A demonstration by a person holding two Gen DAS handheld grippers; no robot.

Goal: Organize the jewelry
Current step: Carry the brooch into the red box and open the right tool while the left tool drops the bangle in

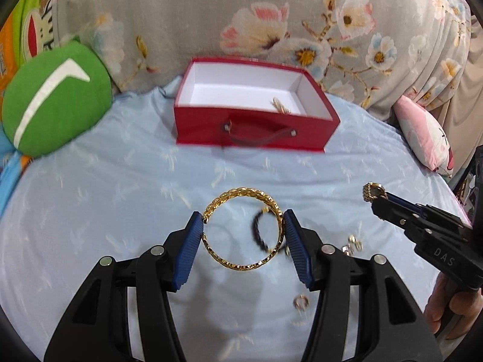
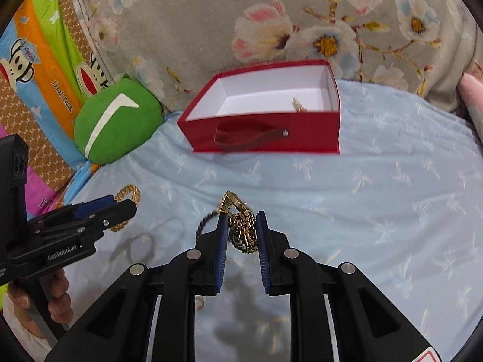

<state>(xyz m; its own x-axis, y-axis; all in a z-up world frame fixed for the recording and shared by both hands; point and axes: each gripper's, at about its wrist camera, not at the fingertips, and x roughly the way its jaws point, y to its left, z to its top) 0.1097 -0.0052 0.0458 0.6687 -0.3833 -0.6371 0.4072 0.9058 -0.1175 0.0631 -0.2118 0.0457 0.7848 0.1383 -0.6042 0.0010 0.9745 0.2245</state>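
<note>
Your left claw [image 1: 244, 230] is clamped across a gold bangle [image 1: 241, 230], its blue pads [image 1: 188, 249] pressing on the ring's two outer edges, so the jaws stand about half apart. The bangle is held clear above the bed [image 1: 120, 187], tilted toward the camera. Your right claw [image 2: 241, 232] is nearly closed on a gold link watch [image 2: 241, 226], the band bunched between its pads and the watch face sticking up past the tips. Both pieces are off the sheet.

Below the left claw, a dark beaded bracelet [image 1: 261, 232] lies on the light blue sheet, with a few small gold rings [image 1: 301, 302] near it to the right. Farther ahead sits an open red box [image 1: 253, 134] with a white interior and a strap handle on its front; one gold piece [image 1: 280, 105] lies inside at the right. A green round cushion [image 1: 54, 99] rests left of the box.
</note>
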